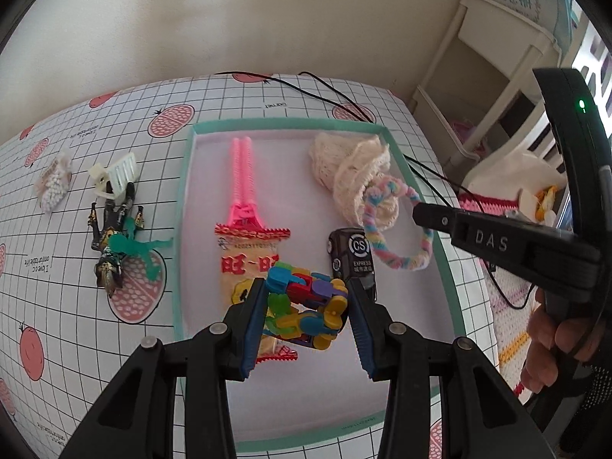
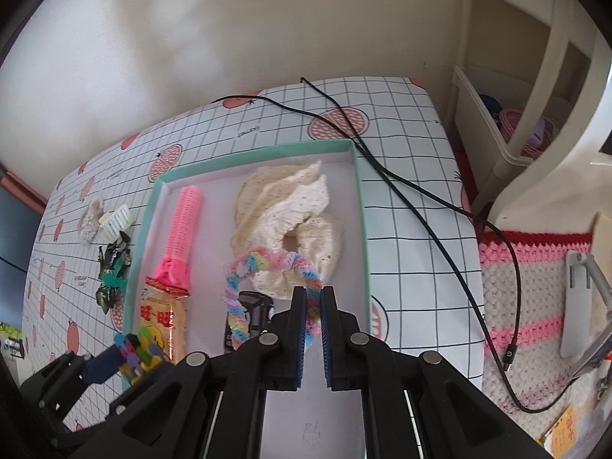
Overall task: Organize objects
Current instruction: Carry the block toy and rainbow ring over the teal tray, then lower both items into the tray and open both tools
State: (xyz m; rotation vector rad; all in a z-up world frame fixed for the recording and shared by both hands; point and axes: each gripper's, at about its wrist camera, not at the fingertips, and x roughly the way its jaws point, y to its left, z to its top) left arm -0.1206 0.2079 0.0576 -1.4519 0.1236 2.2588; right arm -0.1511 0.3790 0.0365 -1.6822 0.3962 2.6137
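From the left wrist camera, the left gripper (image 1: 306,306) has its blue-padded fingers (image 1: 254,329) clamped on a chain of bright multicoloured plastic links (image 1: 306,306), which sits bunched squarely between the two pads and is held above the shallow mint-rimmed white tray (image 1: 183,206). Under it in the tray lie an orange snack packet with red serrated ends (image 1: 248,252), a pink ribbed plastic comb-like piece (image 1: 241,176), a small black toy car with a round "CS" logo (image 1: 354,254) and a cream crocheted cloth (image 1: 352,168). The right gripper (image 1: 419,214) reaches in from the right edge, pinching a pastel rainbow fuzzy loop (image 1: 394,237) that hangs over the tray's right part. Left of the tray, on the grid-and-fruit-patterned tabletop (image 1: 69,306), lie a dark toy figure with a green piece across it (image 1: 114,244), a white plastic hair clip (image 1: 114,176) and a small white beaded piece (image 1: 53,185).

From the right wrist camera, the right gripper (image 2: 313,306) has its fingers (image 2: 298,329) pressed together on the pastel rainbow fuzzy loop (image 2: 264,264); one strand runs between the pads, the rest arches out ahead over the black toy car (image 2: 254,308) and the cream crocheted cloth (image 2: 290,206). At lower left the left gripper (image 2: 126,355) holds the multicoloured links (image 2: 139,352) over the tray's near-left corner. A black cable (image 2: 420,206) trails across the tabletop to the right.
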